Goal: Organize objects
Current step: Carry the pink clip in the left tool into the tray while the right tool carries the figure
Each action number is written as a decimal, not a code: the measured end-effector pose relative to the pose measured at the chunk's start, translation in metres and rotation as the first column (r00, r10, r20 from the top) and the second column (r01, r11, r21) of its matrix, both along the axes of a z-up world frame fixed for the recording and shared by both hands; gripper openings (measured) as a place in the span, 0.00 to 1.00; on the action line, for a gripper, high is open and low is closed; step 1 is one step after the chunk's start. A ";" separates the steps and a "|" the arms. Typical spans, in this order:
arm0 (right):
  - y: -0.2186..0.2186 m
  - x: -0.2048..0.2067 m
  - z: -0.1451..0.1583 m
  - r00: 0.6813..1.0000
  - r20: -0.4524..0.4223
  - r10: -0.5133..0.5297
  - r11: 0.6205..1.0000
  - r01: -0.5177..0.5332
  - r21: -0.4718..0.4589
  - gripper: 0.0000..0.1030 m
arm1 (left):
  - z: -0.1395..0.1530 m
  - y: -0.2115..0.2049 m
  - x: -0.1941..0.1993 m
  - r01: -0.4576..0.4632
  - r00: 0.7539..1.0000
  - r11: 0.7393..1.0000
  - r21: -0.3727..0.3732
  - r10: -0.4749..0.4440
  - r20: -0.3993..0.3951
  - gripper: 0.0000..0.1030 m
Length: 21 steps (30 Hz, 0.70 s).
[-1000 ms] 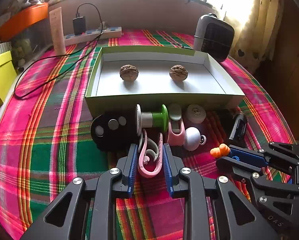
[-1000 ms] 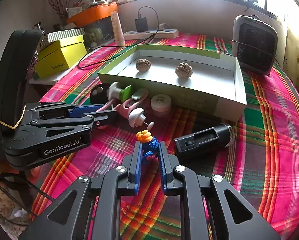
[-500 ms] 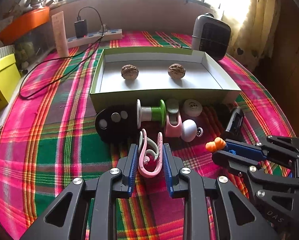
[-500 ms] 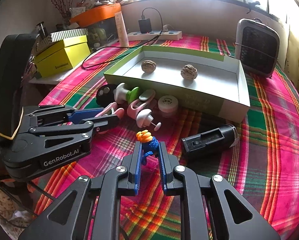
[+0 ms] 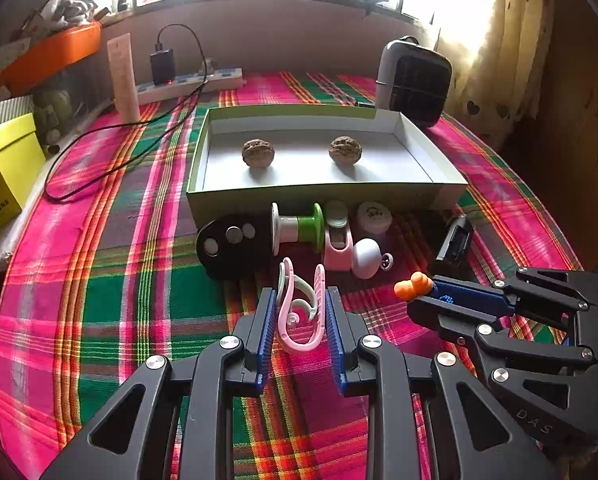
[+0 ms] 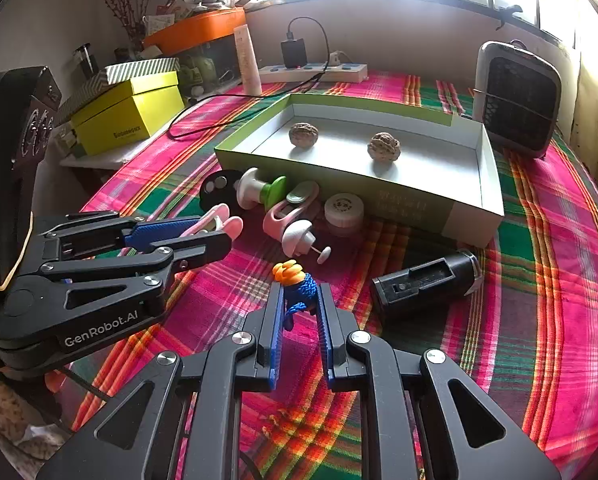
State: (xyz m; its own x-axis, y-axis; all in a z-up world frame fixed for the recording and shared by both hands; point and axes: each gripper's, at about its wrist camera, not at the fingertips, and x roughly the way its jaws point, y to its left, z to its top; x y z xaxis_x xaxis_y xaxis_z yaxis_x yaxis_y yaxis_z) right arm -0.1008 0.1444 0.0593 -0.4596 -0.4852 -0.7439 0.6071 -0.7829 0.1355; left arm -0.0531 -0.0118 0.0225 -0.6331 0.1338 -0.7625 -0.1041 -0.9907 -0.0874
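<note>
My left gripper [image 5: 301, 308] is shut on a pink clip [image 5: 299, 312], held a little above the plaid cloth; the same clip [image 6: 219, 220] pokes out of that gripper in the right wrist view. My right gripper [image 6: 297, 304] is shut on a blue knotted cord with an orange tip [image 6: 295, 280], also seen at the right as the cord's tip [image 5: 413, 284]. Ahead lies a shallow green-and-white box [image 5: 323, 196] with two walnuts [image 5: 258, 153] [image 5: 345, 150] inside. In front of the box sit a black remote [image 5: 229, 244], a white-green spool [image 5: 297, 228], a pink holder [image 5: 339, 244] and a round white cap [image 5: 374, 216].
A black cylinder [image 6: 425, 282] lies on the cloth right of my right gripper. A small heater [image 6: 515, 98] stands behind the box on the right. A power strip with a charger and cable [image 5: 187, 80], a tube and a yellow box [image 6: 129, 112] line the back left.
Both grippers have drawn back a little from the box with their loads still clamped; the scattered items look slightly farther away. Nothing on the cloth has shifted.
</note>
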 end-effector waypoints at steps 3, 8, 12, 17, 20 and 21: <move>0.001 -0.001 0.002 1.000 -0.003 -0.003 1.000 0.003 -0.003 0.16 | 0.003 -0.002 0.000 -0.003 1.000 1.000 0.001 0.003 -0.007 0.22; 0.001 -0.002 0.006 1.000 -0.010 -0.006 1.000 0.006 -0.010 0.16 | 0.006 -0.004 -0.001 -0.001 1.000 1.000 0.002 0.001 -0.017 0.22; 0.000 -0.004 0.009 1.000 -0.018 -0.009 1.000 0.009 -0.014 0.16 | 0.010 -0.005 -0.002 -0.002 1.000 1.000 0.004 0.002 -0.026 0.22; 0.003 -0.007 0.015 0.999 -0.028 -0.017 0.999 0.016 -0.028 0.16 | 0.017 -0.005 -0.003 0.002 0.999 1.000 0.007 -0.002 -0.047 0.22; 0.003 -0.009 0.019 0.999 -0.035 -0.016 0.999 0.015 -0.033 0.16 | 0.021 -0.006 -0.005 0.004 0.998 1.000 0.013 -0.003 -0.057 0.22; 0.003 -0.011 0.021 0.999 -0.040 -0.019 0.999 0.018 -0.033 0.16 | 0.023 -0.006 -0.006 0.004 0.998 1.000 0.014 -0.003 -0.060 0.22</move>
